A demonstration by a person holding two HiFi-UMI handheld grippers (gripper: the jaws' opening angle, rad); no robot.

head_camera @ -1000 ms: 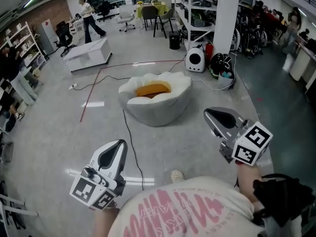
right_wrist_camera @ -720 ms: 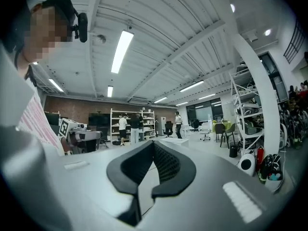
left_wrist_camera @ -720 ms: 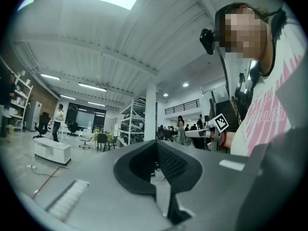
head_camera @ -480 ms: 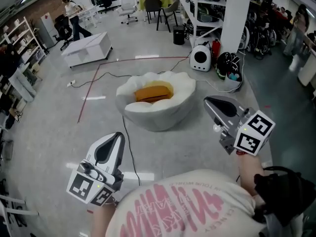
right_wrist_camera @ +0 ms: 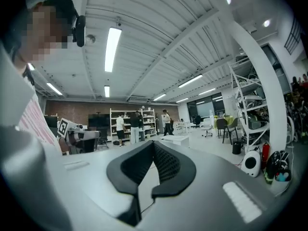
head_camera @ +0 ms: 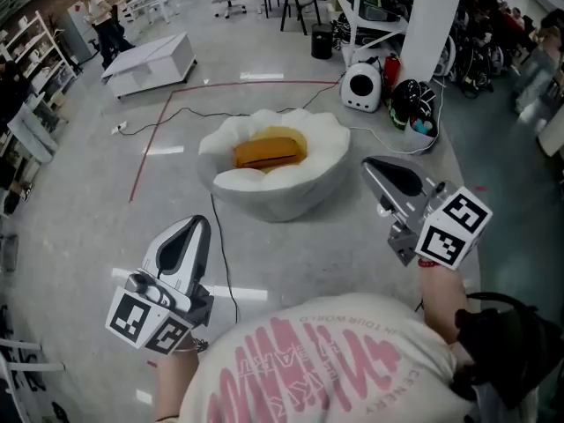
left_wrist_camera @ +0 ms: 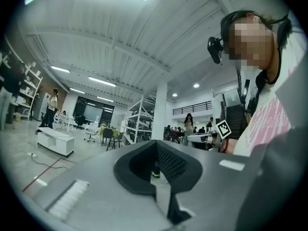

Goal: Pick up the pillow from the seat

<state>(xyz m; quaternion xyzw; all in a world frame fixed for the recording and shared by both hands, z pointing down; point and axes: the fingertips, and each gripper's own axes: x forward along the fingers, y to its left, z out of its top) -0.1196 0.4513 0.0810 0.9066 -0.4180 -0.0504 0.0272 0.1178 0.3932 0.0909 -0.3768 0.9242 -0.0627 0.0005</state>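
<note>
White shirt (head_camera: 348, 320), pink lettering; grey grippers (head_camera: 200, 223) (head_camera: 370, 163)

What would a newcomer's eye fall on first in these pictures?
The white petal-shaped seat in the middle of the floor, with an orange pillow lying in it, stands out most. Nearer the camera, the left gripper and the right gripper hover shut and empty, both short of the seat.

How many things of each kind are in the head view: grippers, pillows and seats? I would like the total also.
Grippers: 2 (left gripper, right gripper)
Pillows: 1 (orange pillow)
Seats: 1 (white seat)
Total: 4
</note>
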